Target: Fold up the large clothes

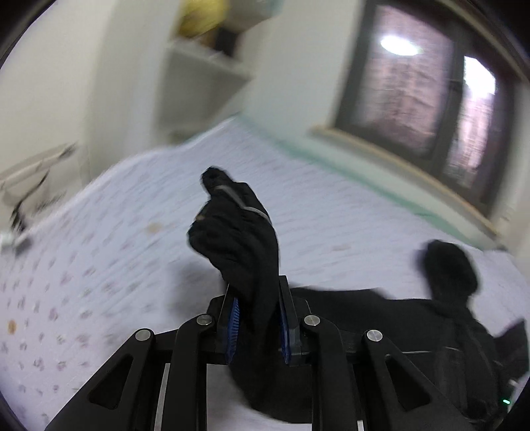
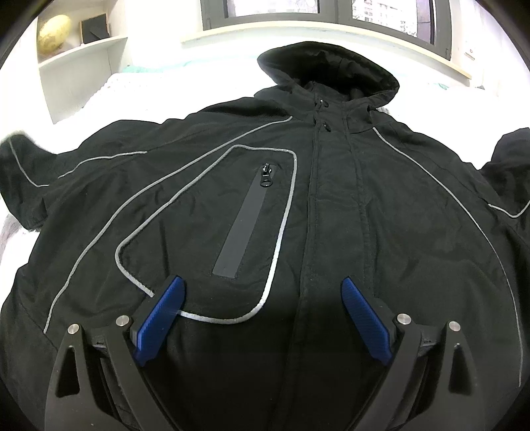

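Observation:
A black hooded jacket (image 2: 364,199) with grey piping lies face up on a bed, its hood (image 2: 331,69) toward the window. My right gripper (image 2: 262,283) hovers open over the lower chest, near the zipped pocket (image 2: 245,218), with nothing between its blue pads. My left gripper (image 1: 256,298) is shut on the jacket's sleeve (image 1: 238,225). The cuff end sticks up past the fingers, lifted off the flower-print sheet (image 1: 116,232). The left wrist view is motion-blurred. In it, the rest of the jacket (image 1: 414,318) lies low at the right.
White wall shelves (image 2: 82,49) with a yellow round object stand at the far left of the bed. A window (image 1: 414,83) with a pale sill (image 2: 298,28) runs along the far side. Bare sheet lies left of the jacket.

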The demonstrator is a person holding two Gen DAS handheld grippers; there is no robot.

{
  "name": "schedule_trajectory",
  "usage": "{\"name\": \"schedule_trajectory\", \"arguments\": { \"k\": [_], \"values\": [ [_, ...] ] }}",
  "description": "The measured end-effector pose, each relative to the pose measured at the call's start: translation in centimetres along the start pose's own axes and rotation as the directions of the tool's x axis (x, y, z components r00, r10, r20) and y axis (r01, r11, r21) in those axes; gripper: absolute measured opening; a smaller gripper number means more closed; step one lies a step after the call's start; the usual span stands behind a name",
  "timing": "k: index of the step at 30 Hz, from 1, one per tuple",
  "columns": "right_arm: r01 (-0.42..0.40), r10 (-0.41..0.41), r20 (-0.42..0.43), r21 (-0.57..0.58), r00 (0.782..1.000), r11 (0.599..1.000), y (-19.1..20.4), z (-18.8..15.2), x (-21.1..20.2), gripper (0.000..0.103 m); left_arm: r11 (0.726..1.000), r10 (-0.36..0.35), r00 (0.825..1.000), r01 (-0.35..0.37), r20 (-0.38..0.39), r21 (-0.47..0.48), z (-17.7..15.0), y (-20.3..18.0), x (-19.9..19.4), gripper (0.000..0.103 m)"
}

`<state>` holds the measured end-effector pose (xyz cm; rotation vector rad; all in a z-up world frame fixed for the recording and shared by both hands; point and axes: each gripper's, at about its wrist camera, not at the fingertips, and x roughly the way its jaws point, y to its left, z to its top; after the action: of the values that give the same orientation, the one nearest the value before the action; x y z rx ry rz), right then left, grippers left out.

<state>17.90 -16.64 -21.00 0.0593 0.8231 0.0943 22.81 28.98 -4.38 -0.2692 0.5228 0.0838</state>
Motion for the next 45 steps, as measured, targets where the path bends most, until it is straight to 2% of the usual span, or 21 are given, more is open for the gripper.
{"name": "schedule_trajectory", "arguments": {
  "k": [3,5,8,10,11,12,16,18,19,20,22,24,25,27,29,32,33,34,36,40,45],
  "values": [
    [-0.008,0.008,0.01,0.015,1.0,1.0,-0.2,-0.1,-0.2,0.097,0.985,-0.142,0.99,0.141,0.012,0.098,0.5,-7.6,-1.9,0.02],
    [-0.013,0.013,0.017,0.029,1.0,0.999,-0.5,-0.1,-0.4,0.097,0.96,-0.235,0.972,0.235,-0.021,0.149,-0.4,-13.0,-2.1,0.02],
    [0.03,-0.034,0.047,0.084,0.998,0.996,-1.5,-0.3,-1.3,0.097,0.907,-0.33,0.931,0.358,-0.154,0.221,-4.0,-21.5,0.2,0.02],
    [0.092,-0.102,0.062,0.145,0.993,0.985,-2.5,-0.2,-2.4,0.097,0.89,-0.328,0.911,0.387,-0.251,0.241,-6.9,-25.2,2.9,0.02],
    [0.12,-0.132,0.058,0.178,0.99,0.977,-3.3,-0.1,-3.3,0.097,0.885,-0.326,0.894,0.403,-0.307,0.233,-8.6,-26.4,4.5,0.02],
    [0.122,-0.135,0.057,0.194,0.989,0.973,-3.8,-0.2,-3.7,0.097,0.877,-0.324,0.865,0.426,-0.383,0.221,-10.5,-27.8,6.5,0.02],
    [0.102,-0.109,0.024,0.202,0.994,0.974,-5.8,0.1,-5.7,0.097,0.875,-0.227,0.774,0.428,-0.591,0.224,-17.1,-29.7,12.6,0.022],
    [0.068,-0.067,-0.015,0.16,0.998,0.985,-5.9,0.8,-5.9,0.097,0.863,-0.239,0.789,0.44,-0.566,0.249,-17.3,-29.9,11.7,0.023],
    [0.041,-0.038,-0.021,0.153,0.999,0.987,-5.9,1.1,-6.0,0.097,0.854,-0.261,0.79,0.457,-0.555,0.249,-16.7,-29.9,10.8,0.03],
    [0.017,-0.013,-0.024,0.147,1.0,0.989,-6.0,1.6,-6.1,0.097,0.843,-0.299,0.778,0.487,-0.552,0.23,-16.0,-29.8,9.8,0.045],
    [-0.068,0.074,-0.042,0.14,0.996,0.988,-5.4,2.9,-5.9,0.097,0.821,-0.387,0.753,0.544,-0.532,0.171,-14.4,-28.6,8.0,0.056],
    [-0.162,0.174,-0.06,0.167,0.983,0.973,-4.9,4.0,-5.3,0.097,0.798,-0.455,0.737,0.586,-0.5,0.138,-12.8,-27.9,5.9,0.059],
    [-0.185,0.202,-0.074,0.194,0.977,0.963,-4.6,4.7,-4.5,0.097,0.789,-0.48,0.735,0.6,-0.478,0.13,-11.8,-27.1,4.7,0.06],
    [-0.204,0.229,-0.099,0.215,0.968,0.955,-3.6,5.8,-2.5,0.097,0.803,-0.476,0.765,0.579,-0.433,0.139,-10.4,-25.8,3.2,0.062],
    [-0.244,0.278,-0.13,0.231,0.952,0.942,-2.1,6.8,0.5,0.094,0.827,-0.451,0.803,0.54,-0.39,0.157,-9.5,-23.7,1.8,0.062],
    [-0.27,0.331,-0.186,0.292,0.925,0.918,-0.4,7.4,4.5,0.083,0.876,-0.335,0.873,0.427,-0.356,0.224,-8.8,-21.5,1.5,0.062],
    [-0.281,0.358,-0.221,0.317,0.907,0.906,0.3,7.4,6.3,0.068,0.894,-0.286,0.891,0.381,-0.352,0.237,-8.7,-20.8,1.6,0.062],
    [-0.31,0.396,-0.241,0.328,0.886,0.892,1.0,7.4,7.5,0.036,0.905,-0.261,0.898,0.356,-0.355,0.235,-8.6,-20.1,1.7,0.062],
    [-0.31,0.379,-0.211,0.297,0.901,0.903,1.6,7.9,7.1,0.03,0.923,-0.225,0.906,0.316,-0.358,0.221,-8.4,-18.8,2.2,0.062],
    [-0.253,0.261,-0.03,0.155,0.965,0.955,0.2,10.4,-0.2,0.027,0.936,-0.214,0.921,0.288,-0.325,0.202,-7.4,-18.2,2.3,0.062],
    [-0.098,0.086,0.101,0.119,0.991,0.988,-6.9,12.4,-8.0,0.027,0.915,-0.275,0.909,0.348,-0.313,0.205,-7.2,-21.9,2.9,0.062]
  ]
}}
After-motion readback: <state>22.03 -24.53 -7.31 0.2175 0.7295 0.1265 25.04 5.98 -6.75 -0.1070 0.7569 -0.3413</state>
